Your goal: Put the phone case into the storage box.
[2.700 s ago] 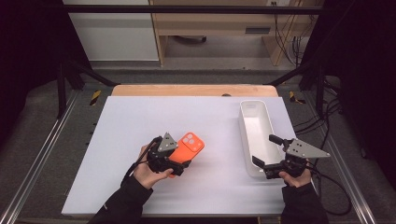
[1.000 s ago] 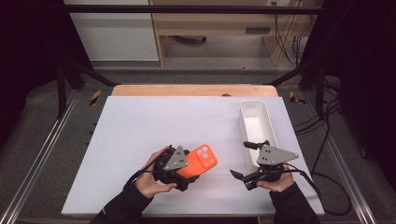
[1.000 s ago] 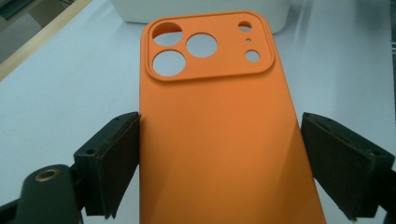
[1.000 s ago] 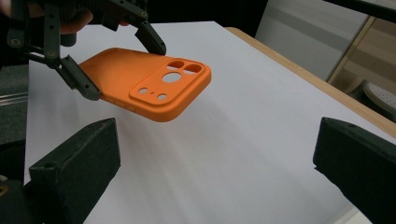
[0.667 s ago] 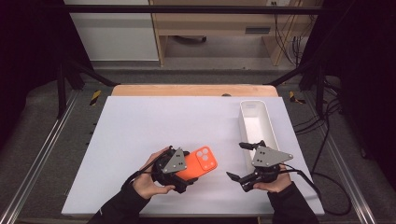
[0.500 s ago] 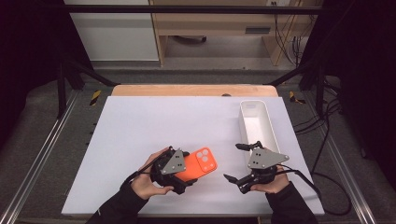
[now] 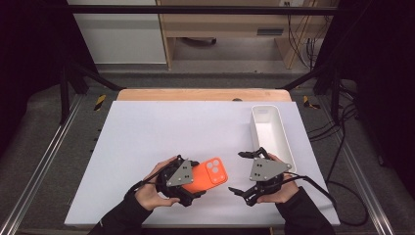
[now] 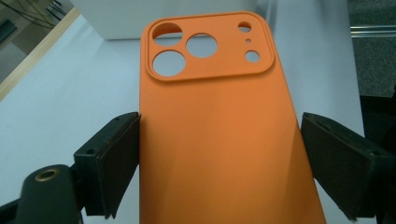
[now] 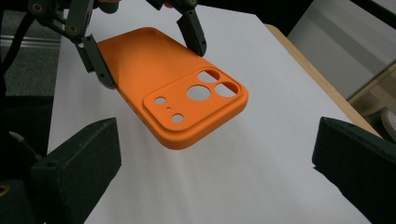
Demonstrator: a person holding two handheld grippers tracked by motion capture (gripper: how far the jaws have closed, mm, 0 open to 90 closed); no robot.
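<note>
An orange phone case (image 7: 213, 172) with round camera holes hangs a little above the white table (image 7: 171, 127) near its front edge. My left gripper (image 7: 195, 180) is shut on its lower half, the pads (image 8: 116, 158) pressing its long sides. The camera end sticks out toward the right. In the left gripper view the case (image 8: 219, 130) runs up between the jaws. My right gripper (image 7: 237, 173) stands open just right of the case and points at it. In the right gripper view the case (image 9: 154, 79) floats ahead of the wide jaws, apart from them, held by the left gripper (image 9: 154, 63).
A long white tray (image 7: 286, 147) lies at the right side of the table, just behind my right hand. A wooden strip (image 7: 205, 95) borders the far edge. Metal rails run along both sides of the table.
My right gripper has left the tray's near end and moved left toward the case. The left gripper brought the case nearer and to the right, then held still.
</note>
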